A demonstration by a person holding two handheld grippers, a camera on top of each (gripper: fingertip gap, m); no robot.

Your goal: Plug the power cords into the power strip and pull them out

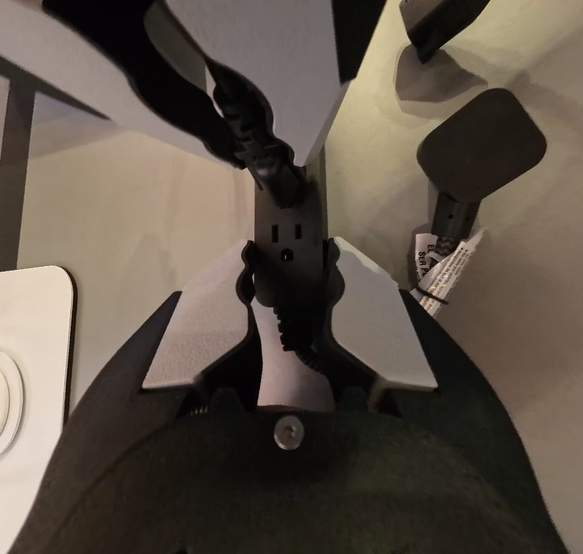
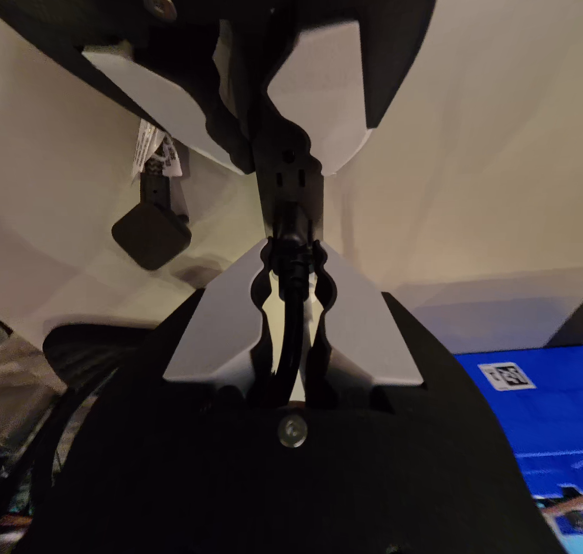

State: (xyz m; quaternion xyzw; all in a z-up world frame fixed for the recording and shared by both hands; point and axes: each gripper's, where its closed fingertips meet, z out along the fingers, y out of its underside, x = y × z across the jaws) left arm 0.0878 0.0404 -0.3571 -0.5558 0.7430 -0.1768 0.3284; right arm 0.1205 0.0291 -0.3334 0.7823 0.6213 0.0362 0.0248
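My left gripper (image 1: pixel 290 245) is shut on the black power strip (image 1: pixel 287 220), clamping its sides near the cord end. One free outlet (image 1: pixel 286 240) faces me between the fingertips. My right gripper (image 2: pixel 292 244) is shut on a black plug (image 2: pixel 291 223), whose cord (image 2: pixel 291 321) runs back between the fingers. The plug's front end sits against the strip (image 2: pixel 290 182) just beyond the free outlet; its prongs are hidden. In the left wrist view the right gripper (image 1: pixel 268 160) comes in from the top with the plug (image 1: pixel 276 181). The left gripper (image 2: pixel 285 168) shows at the top of the right wrist view.
The strip's own flat black plug (image 1: pixel 479 151) lies to the right on the pale table, its braided cord carrying white paper tags (image 1: pixel 441 274). A dark block (image 1: pixel 441 12) lies beyond it. A white device (image 1: pixel 31 349) sits at the left. A blue box (image 2: pixel 520 428) is at the right. The grippers' ends are close to 4 cm from one another.
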